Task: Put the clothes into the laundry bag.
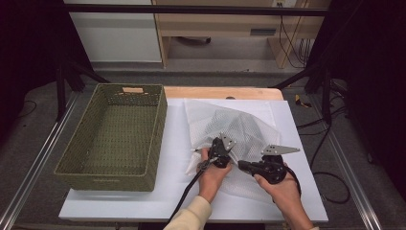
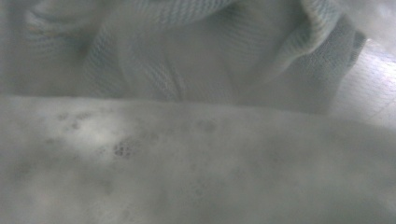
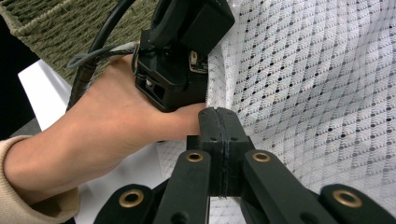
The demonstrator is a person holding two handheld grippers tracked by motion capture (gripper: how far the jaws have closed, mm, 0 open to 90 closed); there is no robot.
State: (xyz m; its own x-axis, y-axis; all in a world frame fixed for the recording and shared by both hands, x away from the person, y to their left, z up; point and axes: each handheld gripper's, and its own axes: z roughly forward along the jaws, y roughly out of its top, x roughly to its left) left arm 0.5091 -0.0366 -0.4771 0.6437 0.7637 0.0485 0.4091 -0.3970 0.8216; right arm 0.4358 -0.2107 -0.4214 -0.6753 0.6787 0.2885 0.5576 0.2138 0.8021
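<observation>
A white mesh bag [image 1: 239,122] lies crumpled on the white board [image 1: 143,201]. My left gripper [image 1: 221,151] points into the bag's near left edge, and its jaws are hidden by the mesh. In the left gripper view, blurred mesh [image 2: 187,163] lies close to the lens, with a pale knitted cloth [image 2: 177,60] behind it. My right gripper [image 1: 244,166] sits just right of the left hand and points left. Its jaws [image 3: 219,123] are pressed shut beside the mesh bag [image 3: 317,84], near the left hand [image 3: 107,121] and the left gripper [image 3: 182,56].
A green woven basket [image 1: 158,139] stands empty on the left side of the board, its rim [image 3: 42,18] close behind the left hand. A wooden table edge [image 1: 220,92] shows behind the board. Black cables trail from both grippers toward the front.
</observation>
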